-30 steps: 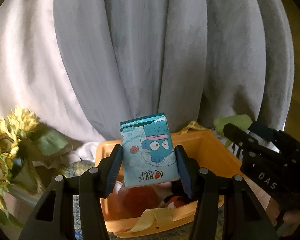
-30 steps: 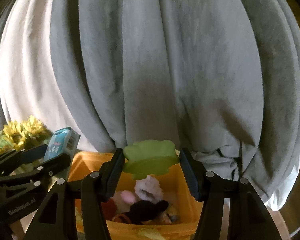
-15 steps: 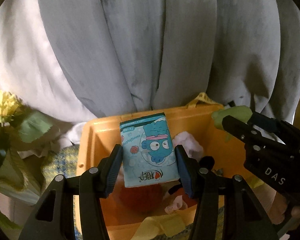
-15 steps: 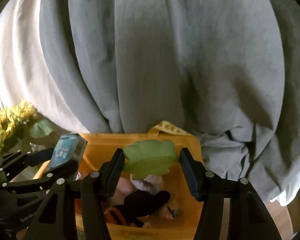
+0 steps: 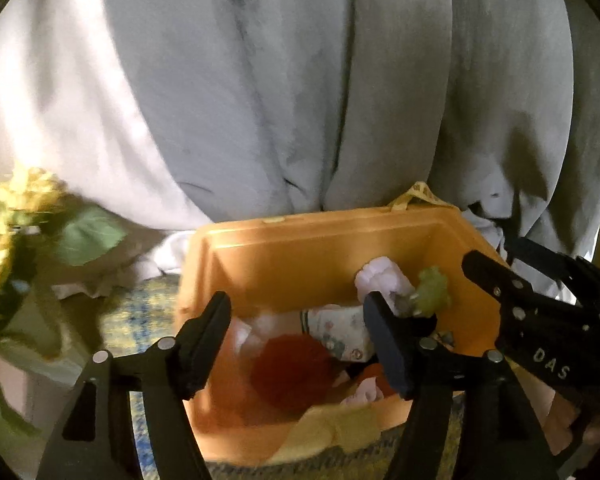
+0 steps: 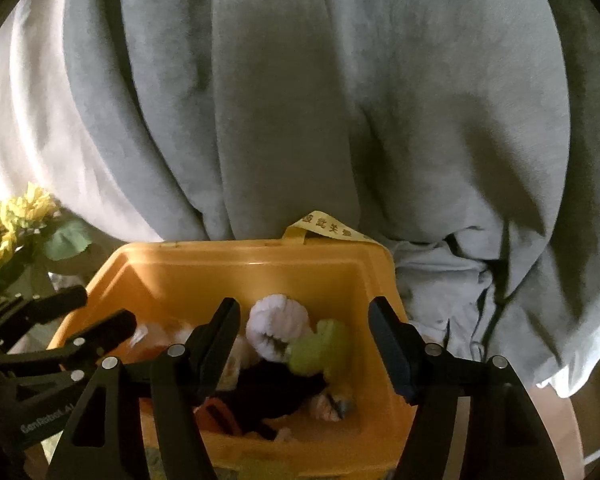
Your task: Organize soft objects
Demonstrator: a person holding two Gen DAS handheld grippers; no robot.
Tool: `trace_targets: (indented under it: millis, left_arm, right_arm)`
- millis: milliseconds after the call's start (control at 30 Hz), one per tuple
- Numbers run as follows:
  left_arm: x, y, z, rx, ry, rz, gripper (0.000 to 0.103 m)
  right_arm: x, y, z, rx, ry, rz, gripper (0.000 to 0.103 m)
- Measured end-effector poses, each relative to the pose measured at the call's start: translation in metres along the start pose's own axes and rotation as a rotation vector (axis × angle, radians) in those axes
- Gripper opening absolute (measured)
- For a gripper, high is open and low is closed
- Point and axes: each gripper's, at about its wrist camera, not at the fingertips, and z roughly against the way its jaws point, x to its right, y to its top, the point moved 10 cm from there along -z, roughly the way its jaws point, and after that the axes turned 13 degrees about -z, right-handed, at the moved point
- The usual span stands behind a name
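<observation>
An orange bin (image 5: 324, 236) (image 6: 244, 268) holds several soft toys. My left gripper (image 5: 300, 344) is open and empty above the bin. The pale blue cartoon tissue pack (image 5: 336, 336) lies inside among a red plush (image 5: 292, 368) and a white plush (image 5: 380, 280). My right gripper (image 6: 304, 348) is open and empty over the bin. The green soft toy (image 6: 324, 346) (image 5: 432, 292) lies in the bin beside the white plush (image 6: 276, 328) and a black plush (image 6: 276, 396).
Grey and white curtains (image 5: 300, 80) (image 6: 340, 100) hang right behind the bin. Yellow artificial sunflowers (image 5: 12, 232) (image 6: 16, 216) stand to the left. A yellow ribbon handle (image 6: 332, 226) sticks up at the bin's back rim. A patterned cloth (image 5: 140, 320) lies under the bin.
Both grippers have opened over the bin. The blue tissue pack dropped from the left gripper and the green toy from the right; both now lie in the bin.
</observation>
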Motion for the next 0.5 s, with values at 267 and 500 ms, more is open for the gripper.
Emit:
trace_targets:
  millis: [267, 500]
  left_arm:
    - [-0.016, -0.012, 0.071, 0.041, 0.136, 0.018, 0.089]
    - [-0.021, -0.030, 0.125, 0.089, 0.196, 0.019, 0.100]
  right_arm:
    - [-0.010, -0.003, 0.057, 0.051, 0.002, 0.014, 0.078]
    - [-0.014, -0.019, 0.107, 0.077, -0.006, 0.013, 0.082]
